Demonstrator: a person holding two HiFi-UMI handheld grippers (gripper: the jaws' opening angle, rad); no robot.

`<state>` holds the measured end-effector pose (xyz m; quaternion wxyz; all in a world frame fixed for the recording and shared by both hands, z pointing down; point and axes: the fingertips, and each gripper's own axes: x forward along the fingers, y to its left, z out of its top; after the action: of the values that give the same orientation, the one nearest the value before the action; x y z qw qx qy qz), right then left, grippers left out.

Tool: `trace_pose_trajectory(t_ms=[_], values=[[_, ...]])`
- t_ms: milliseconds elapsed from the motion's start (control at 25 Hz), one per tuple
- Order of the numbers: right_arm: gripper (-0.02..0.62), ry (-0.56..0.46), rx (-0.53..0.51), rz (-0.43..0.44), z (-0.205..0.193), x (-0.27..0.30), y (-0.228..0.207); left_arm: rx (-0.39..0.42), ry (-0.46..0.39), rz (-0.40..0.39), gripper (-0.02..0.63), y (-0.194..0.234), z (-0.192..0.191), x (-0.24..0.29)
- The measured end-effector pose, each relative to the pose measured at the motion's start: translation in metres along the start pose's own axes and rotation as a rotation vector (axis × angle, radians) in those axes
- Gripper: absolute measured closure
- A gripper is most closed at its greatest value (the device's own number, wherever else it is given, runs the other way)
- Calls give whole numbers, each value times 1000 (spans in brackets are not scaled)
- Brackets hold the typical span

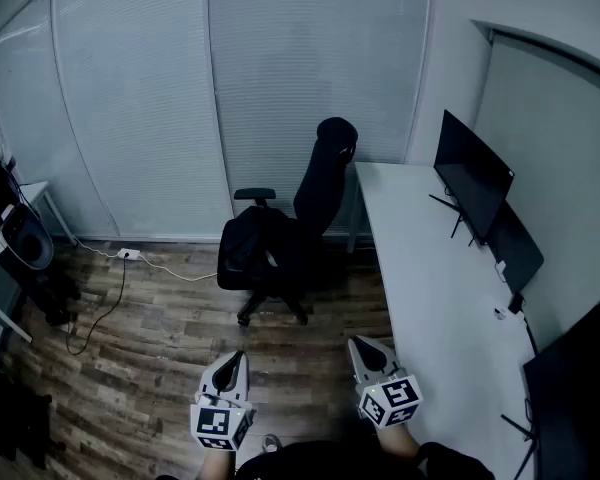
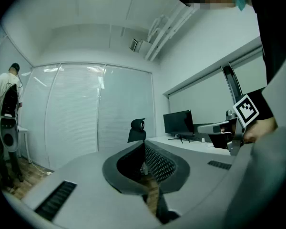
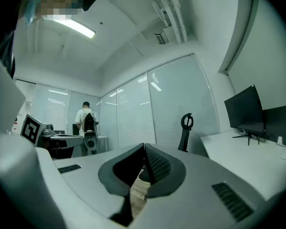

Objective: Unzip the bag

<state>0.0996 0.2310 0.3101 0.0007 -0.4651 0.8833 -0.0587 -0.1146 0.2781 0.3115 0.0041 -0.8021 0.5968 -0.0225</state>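
A black bag [image 1: 248,249] lies on the seat of a black office chair [image 1: 320,183] in the middle of the room, well ahead of both grippers. My left gripper [image 1: 236,359] and right gripper [image 1: 360,348] are held low, side by side over the wooden floor, and both point toward the chair. In the left gripper view the left gripper [image 2: 144,145] has its jaws pressed together with nothing between them. The right gripper [image 3: 144,148] is shut and empty as well. Only the chair's back [image 2: 137,130] shows above the jaws; the bag is hidden there.
A long white desk [image 1: 435,298] with dark monitors [image 1: 470,180] runs along the right wall. A cable [image 1: 110,298] trails over the floor at the left. A person [image 3: 87,126] stands at the far left beside a small table [image 1: 35,196]. Frosted glass walls close off the back.
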Motion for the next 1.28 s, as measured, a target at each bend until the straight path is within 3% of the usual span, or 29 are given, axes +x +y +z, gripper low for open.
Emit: trace_pose_trajectory(t_ms=[280,440,640,1280], values=[[548,-3,45,30,-6,-2,-10,-33,-23,-48,583,-22,-2,9],[548,26,60,37,-20,-1,-16,-64,4,-75,577,-34,-14,17],[546,47,76,23,-31,17,-27,-107,49,-111,486,-29,-35,43],[471,46,221,-150,-46,165,-47,-117,151,-267,474,100,-72,177]])
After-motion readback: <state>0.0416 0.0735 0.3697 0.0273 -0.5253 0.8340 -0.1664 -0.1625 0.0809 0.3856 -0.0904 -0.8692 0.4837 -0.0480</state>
